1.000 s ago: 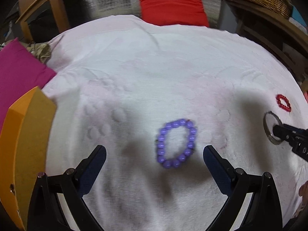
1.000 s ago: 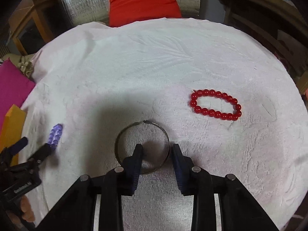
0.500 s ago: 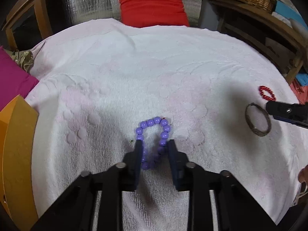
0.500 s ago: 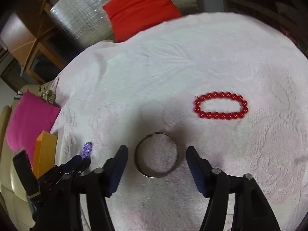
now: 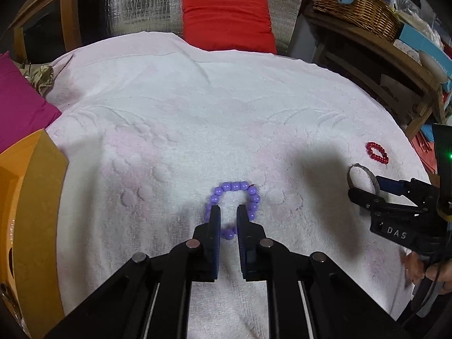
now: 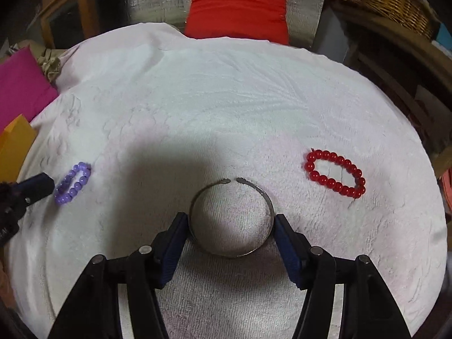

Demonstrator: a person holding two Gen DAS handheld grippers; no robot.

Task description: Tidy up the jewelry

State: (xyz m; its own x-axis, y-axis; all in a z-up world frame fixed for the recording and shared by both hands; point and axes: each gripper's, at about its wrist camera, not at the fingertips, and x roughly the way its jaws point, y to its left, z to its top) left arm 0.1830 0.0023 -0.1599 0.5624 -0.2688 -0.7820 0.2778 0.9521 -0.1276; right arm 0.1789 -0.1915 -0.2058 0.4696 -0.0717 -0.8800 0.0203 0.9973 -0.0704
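Note:
A purple bead bracelet [image 5: 236,197] lies on the white towel [image 5: 226,118]. My left gripper [image 5: 227,214] is shut on its near side, fingers pinching the beads; it also shows in the right wrist view [image 6: 72,183]. A silver open bangle [image 6: 231,217] lies flat between the fingers of my right gripper [image 6: 230,223], which is open, its pads beside the bangle's sides. The bangle [image 5: 363,179] and right gripper [image 5: 367,190] show at the right of the left wrist view. A red bead bracelet [image 6: 334,173] lies to the right, also in the left wrist view [image 5: 377,152].
An orange box [image 5: 34,212] stands at the left edge of the towel, with a magenta cushion [image 5: 19,104] behind it. A red cushion [image 5: 226,19] sits at the far side. A wicker basket [image 5: 356,2] rests on a wooden shelf at the right.
My left gripper closed on the purple bracelet's near side. My right gripper opened off the silver bangle, pulled back, and now straddles it with its fingers wide.

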